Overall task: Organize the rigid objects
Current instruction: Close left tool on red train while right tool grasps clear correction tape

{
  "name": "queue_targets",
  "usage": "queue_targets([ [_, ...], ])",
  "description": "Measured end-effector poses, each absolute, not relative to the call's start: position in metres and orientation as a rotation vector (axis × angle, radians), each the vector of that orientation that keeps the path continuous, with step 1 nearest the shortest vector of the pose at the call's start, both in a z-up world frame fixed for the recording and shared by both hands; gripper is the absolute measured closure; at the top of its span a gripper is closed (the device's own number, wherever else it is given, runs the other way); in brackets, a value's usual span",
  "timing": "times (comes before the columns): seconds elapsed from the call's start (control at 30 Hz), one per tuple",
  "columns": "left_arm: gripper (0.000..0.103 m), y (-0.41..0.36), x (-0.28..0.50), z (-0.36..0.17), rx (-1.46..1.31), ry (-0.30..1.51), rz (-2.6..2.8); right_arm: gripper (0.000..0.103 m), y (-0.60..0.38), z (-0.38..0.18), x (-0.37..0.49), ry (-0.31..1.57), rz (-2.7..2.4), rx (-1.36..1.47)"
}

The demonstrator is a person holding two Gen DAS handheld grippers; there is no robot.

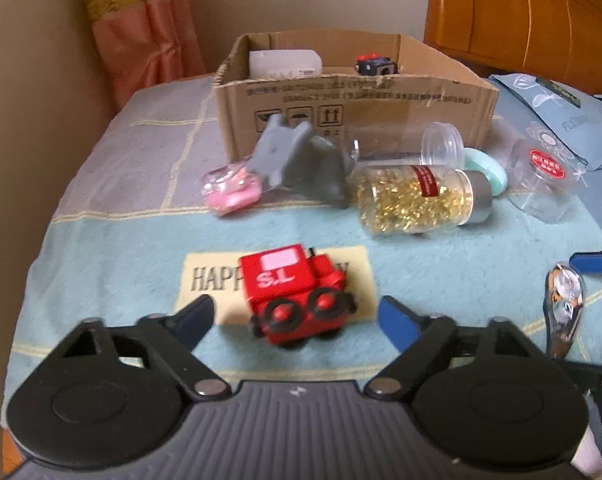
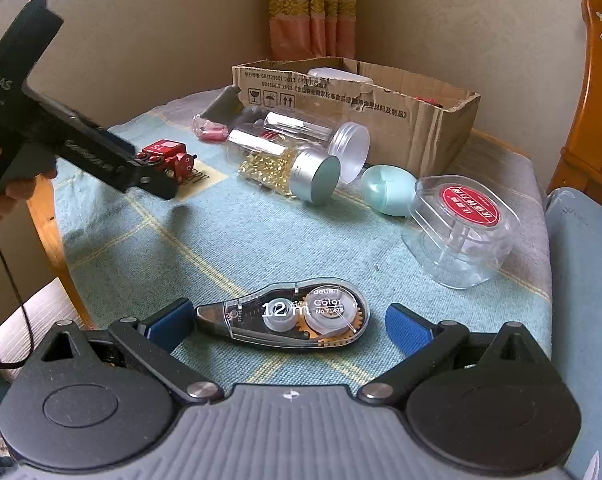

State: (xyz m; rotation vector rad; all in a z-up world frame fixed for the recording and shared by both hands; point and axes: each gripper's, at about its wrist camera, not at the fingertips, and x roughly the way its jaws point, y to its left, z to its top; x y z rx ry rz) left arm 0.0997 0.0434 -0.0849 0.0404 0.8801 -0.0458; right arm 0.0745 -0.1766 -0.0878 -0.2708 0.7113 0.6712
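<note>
We saw a small red toy locomotive [image 1: 297, 294] lying tipped on its side on the surface [image 1: 121, 248], its black wheels with red hubs facing the left camera and a white "TS" printed upside down on its boxy cab beside a pale pink panel. It rested on a cream patch of the blue cloth bearing the word "HAPPY". The left gripper [image 1: 297, 316] stood around it, its blue-padded fingers [image 1: 395, 320] spread on either side with a gap between each pad and the toy, so nothing was pinched. In the right view a hand [image 2: 5, 188] held that gripper by its black handle.

Beyond the toy lay a grey plastic piece [image 1: 301, 164] beside a pink clear case [image 1: 231, 188]. To their right was a clear jar of gold bits [image 1: 417, 198] on its side, with a silver cap, an empty clear jar [image 1: 441, 144] behind it, and a mint egg-shaped thing [image 2: 387, 190] next to those. A clear tub with a red round label [image 2: 465, 228] lay further right. At the back stood an open cardboard box [image 1: 353, 108] holding a white container [image 1: 285, 62] and a small dark block [image 1: 375, 66].

The right gripper [image 2: 289, 322] was spread wide about a clear correction tape dispenser [image 2: 289, 314] marked "12 m"; its left pad was just beside the dispenser's tip, its right pad clear of it.
</note>
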Motion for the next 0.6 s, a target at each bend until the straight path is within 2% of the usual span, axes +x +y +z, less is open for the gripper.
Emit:
queue_targets([
  [0.07,0.030,0.043,0.104,-0.087,-0.004,0.890,-0.046,0.000,-0.176,-0.088,0.075,0.718,0.674,-0.273],
  [0.3,0.031,0.042,0.106,-0.088,-0.011,0.877,-0.030,0.000,-0.172,-0.087,0.078,0.729,0.739,-0.303],
  [0.4,0.036,0.043,0.108,-0.087,-0.015,0.879,-0.029,0.000,-0.170,-0.085,0.083,0.743,0.767,-0.320],
  [0.47,0.045,0.046,0.110,-0.086,-0.019,0.877,-0.022,0.004,-0.170,-0.083,0.084,0.751,0.772,-0.326],
  [0.53,0.045,0.049,0.110,-0.085,-0.033,0.879,-0.021,0.010,-0.170,-0.081,0.084,0.760,0.761,-0.325],
  [0.6,0.045,0.050,0.111,-0.085,-0.036,0.881,-0.025,0.010,-0.169,-0.079,0.085,0.779,0.743,-0.327],
])
